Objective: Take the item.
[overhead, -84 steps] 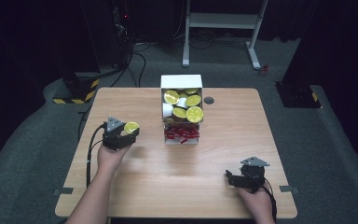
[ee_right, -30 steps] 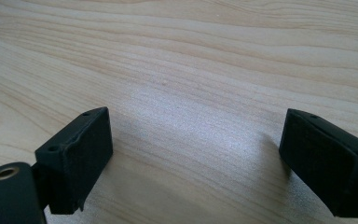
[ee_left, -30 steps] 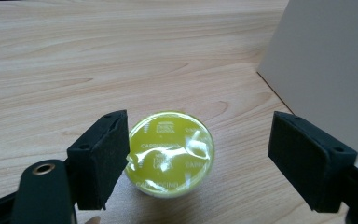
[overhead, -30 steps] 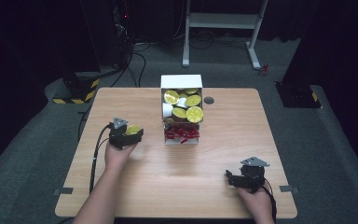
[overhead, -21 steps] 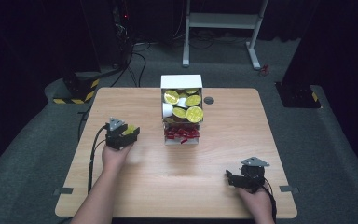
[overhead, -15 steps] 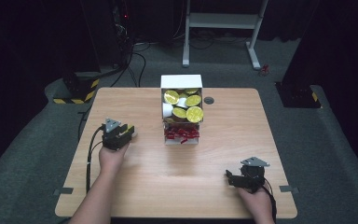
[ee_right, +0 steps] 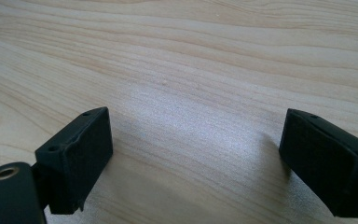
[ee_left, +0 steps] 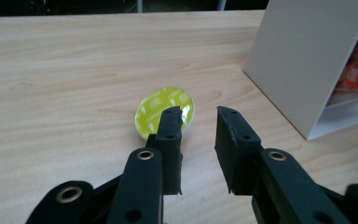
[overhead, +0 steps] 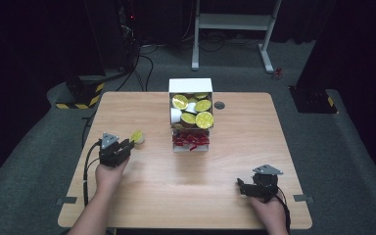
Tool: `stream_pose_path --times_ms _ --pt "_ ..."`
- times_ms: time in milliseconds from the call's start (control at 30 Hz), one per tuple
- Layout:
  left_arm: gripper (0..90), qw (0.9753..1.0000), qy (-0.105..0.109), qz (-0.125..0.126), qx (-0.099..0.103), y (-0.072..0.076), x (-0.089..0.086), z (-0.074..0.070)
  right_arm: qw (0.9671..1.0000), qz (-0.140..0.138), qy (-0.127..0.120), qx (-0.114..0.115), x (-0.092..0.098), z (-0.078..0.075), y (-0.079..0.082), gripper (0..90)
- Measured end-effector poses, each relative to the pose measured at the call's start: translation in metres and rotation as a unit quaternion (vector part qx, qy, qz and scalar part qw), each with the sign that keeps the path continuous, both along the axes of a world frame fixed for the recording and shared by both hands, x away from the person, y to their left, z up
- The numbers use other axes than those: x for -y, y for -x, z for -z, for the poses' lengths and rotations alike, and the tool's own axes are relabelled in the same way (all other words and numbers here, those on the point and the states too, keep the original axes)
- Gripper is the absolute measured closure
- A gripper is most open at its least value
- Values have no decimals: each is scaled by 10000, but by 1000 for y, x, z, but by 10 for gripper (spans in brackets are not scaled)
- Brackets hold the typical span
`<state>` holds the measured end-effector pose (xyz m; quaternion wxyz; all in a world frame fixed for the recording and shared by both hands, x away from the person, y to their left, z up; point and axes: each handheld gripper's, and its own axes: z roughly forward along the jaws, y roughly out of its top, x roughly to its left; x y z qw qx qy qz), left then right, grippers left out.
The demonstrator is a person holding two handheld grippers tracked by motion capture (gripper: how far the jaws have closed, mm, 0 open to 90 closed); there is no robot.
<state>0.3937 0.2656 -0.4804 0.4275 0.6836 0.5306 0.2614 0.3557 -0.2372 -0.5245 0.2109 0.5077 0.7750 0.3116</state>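
Note:
A small cup with a yellow foil lid (overhead: 137,136) stands alone on the wooden table (overhead: 176,196), left of a white box. My left gripper (overhead: 127,145) sits just behind it, open, its jaws a narrow gap apart with nothing between them. In the left gripper view the cup (ee_left: 165,111) lies just past the left jaw of the gripper (ee_left: 198,112), partly hidden by it. My right gripper (overhead: 242,186) rests near the front right of the table. Its jaws are wide open over bare wood in the right gripper view (ee_right: 198,123).
The white box (overhead: 191,85) stands at the table's middle back, its side wall (ee_left: 303,60) close to my left gripper's right. Several yellow-lidded cups (overhead: 196,110) fill its top and red packets (overhead: 191,141) its lower shelf. A black grommet (overhead: 219,105) sits beside it.
My left gripper has let go of the yellow-lidded cup, which now stands on the table, and has drawn back slightly towards the person. The right gripper has not moved.

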Motion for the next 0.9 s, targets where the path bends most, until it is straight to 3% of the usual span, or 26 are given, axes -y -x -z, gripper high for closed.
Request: stream_pose_path --times_ms 233,567,900 --pt "679 9999 -88 117 -54 21 -8 3 10000 0 0 0 0 0 0 95" --pt "640 9991 -174 261 -302 42 -14 13 10000 0 0 -1 0 0 0 95" --pt "546 9956 -537 352 -677 65 -24 32 10000 1 1 1 0 0 0 95"
